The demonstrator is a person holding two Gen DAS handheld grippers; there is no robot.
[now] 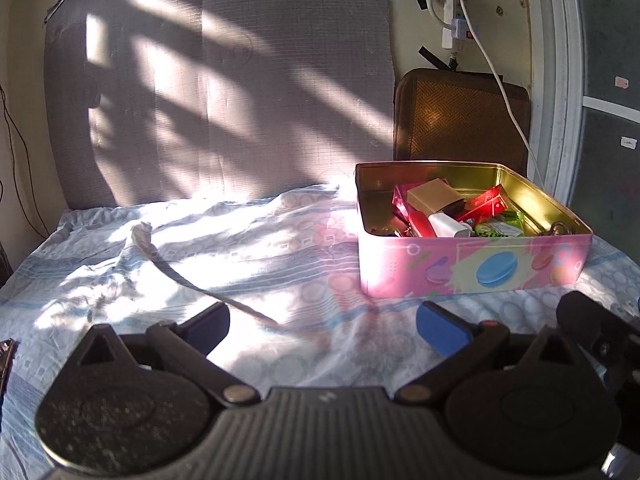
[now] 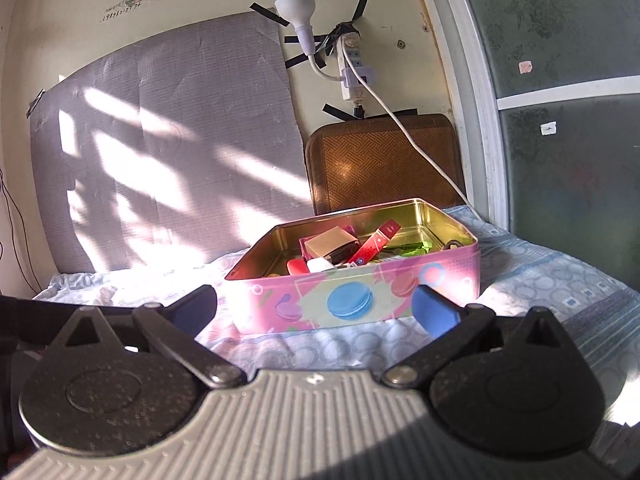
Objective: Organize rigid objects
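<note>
Your pink tin (image 2: 352,300) sits open on the blue bedsheet (image 1: 200,248), rigid but thin-walled and probably slippery, so take it by a side wall near the rim. Inside, the red boxes (image 2: 376,242), gold box (image 1: 434,196) and white plug (image 1: 448,225) look light and stiff. Both your left gripper (image 1: 324,322) and right gripper (image 2: 316,306) have fingers spread wide, holding nothing.

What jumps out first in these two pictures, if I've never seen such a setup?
The pink tin painted with macarons, standing open on the sunlit bedsheet, full of small red, gold, white and green items. Next, the black tools in the foreground: the left gripper and right gripper, both spread open and holding nothing.
</note>
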